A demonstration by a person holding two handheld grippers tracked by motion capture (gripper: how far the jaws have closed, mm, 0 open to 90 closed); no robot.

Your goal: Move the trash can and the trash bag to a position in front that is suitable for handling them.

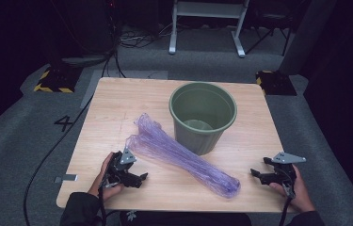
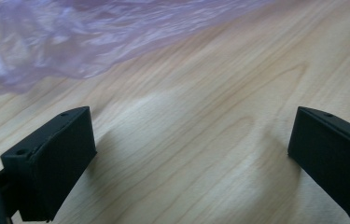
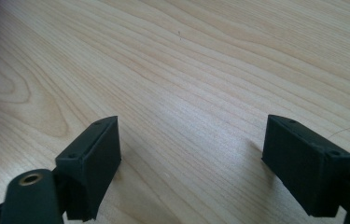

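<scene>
A long, crumpled purple plastic bag [image 1: 179, 155] lies diagonally across the wooden table [image 1: 117, 103], from the middle toward the front right. Its upper end leans against a green plastic bin [image 1: 202, 115] that stands upright and looks empty. My left gripper [image 1: 139, 178] rests low at the front left, just beside the bag's near edge, jaws wide open over bare wood [image 2: 191, 140]; the bag [image 2: 93, 37] fills the top of its view. My right gripper [image 1: 258, 175] sits at the front right, a short way from the bag's lower end, open with nothing between its jaws [image 3: 191, 154].
The table stands on grey carpet, with black cables [image 1: 52, 150] trailing off to the left. A white metal frame [image 1: 207, 23] and yellow-black striped blocks [image 1: 54, 82] stand beyond the far edge. Bare wood lies between the bag and the table's front edge.
</scene>
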